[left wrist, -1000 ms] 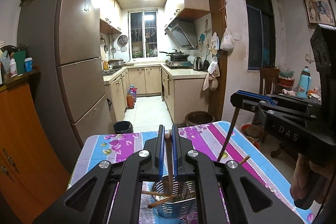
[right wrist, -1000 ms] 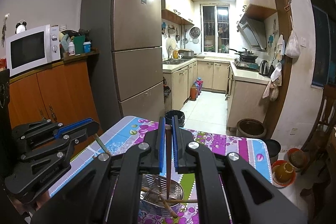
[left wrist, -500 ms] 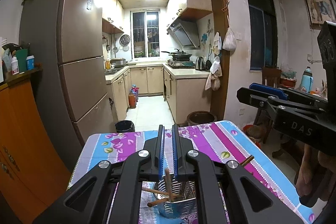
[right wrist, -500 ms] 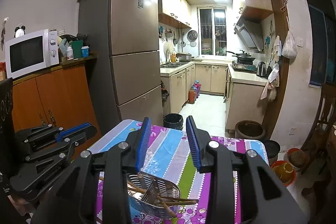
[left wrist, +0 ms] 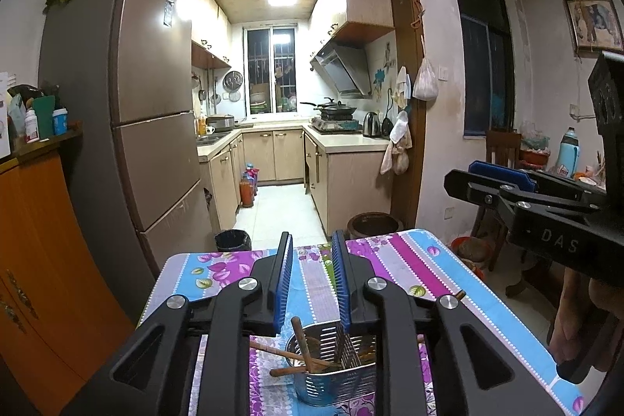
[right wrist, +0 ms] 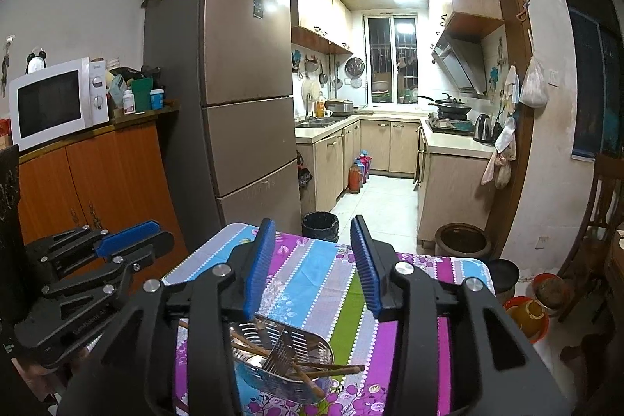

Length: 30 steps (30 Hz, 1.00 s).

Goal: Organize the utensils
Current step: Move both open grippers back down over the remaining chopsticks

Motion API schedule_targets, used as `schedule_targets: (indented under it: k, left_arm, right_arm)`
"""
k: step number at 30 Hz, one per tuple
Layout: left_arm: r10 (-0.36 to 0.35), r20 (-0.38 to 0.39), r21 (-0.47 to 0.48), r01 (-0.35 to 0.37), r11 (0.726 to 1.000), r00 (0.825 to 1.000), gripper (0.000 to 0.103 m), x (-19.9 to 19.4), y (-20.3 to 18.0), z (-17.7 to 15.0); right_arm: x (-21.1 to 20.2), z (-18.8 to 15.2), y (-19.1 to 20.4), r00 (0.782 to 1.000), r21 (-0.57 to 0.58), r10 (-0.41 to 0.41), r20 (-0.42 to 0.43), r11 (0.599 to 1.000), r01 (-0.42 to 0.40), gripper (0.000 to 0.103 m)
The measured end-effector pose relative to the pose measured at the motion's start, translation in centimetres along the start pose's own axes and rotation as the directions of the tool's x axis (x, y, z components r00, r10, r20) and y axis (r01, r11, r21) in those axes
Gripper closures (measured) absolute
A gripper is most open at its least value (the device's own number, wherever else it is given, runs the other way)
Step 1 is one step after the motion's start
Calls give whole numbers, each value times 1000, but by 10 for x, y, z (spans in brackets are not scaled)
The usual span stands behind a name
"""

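A: What stands at the left, if we take the metal utensil holder [left wrist: 335, 367] as the landmark?

B: Left of the holder, and above it, is the left gripper [left wrist: 311, 279]. Its blue fingers [left wrist: 283, 283] have just been opening. Now they are released, with a narrow gap, and nothing is between them.

A: And the holder itself?

B: It stands on the counter [left wrist: 413, 260] with the striped, flowered cloth. It is perforated and has a divider inside. Several wooden chopsticks [left wrist: 302, 342] are in it. One stands nearly upright at the holder's left side, the others lie across its rim, their ends sticking out to the left.

A: And at the right?

B: The right gripper [right wrist: 314, 264] hangs above the holder, on its right. Its fingers [right wrist: 259, 268] have also just been opening. They are released, wider apart than the left ones, and empty. In its view the chopsticks [right wrist: 323, 371] rest inside the holder [right wrist: 280, 357], some pointing out to the right.
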<state>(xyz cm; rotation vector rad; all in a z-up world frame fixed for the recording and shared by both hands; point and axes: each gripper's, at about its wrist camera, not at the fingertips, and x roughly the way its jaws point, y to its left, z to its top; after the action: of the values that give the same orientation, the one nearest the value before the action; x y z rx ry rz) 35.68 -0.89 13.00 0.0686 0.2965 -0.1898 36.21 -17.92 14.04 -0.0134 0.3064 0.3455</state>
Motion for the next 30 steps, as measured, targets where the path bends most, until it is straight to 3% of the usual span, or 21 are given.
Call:
schedule_targets:
  k: [7, 12, 15, 19, 24, 30]
  left_arm:
    - [-11, 66, 1, 11, 1000, 998, 71, -53, -2, -9]
    - [-20, 140, 38, 15, 999, 990, 54, -125, -2, -58]
    - [-38, 137, 35, 33, 999, 990, 48, -162, 0, -110]
    - [-47, 45, 31, 45, 998, 998, 48, -179, -5, -188]
    - [-92, -121, -12, 91, 996, 988, 48, -171, -14, -277]
    - [-120, -153, 14, 123, 992, 981, 48, -178, -34, -332]
  right_arm:
    - [-54, -10, 3, 999, 7, 21, 29, 1000, -21, 57]
    - [-130, -43, 10, 996, -18, 67, 61, 998, -66, 52]
    - [-186, -95, 18, 994, -35, 67, 83, 997, -64, 52]
    - [-221, -175, 26, 998, 6, 43, 55, 999, -43, 52]
    - [-225, -282, 42, 999, 73, -27, -32, 997, 29, 74]
    - [-206, -352, 69, 988, 49, -82, -129, 995, 89, 82]
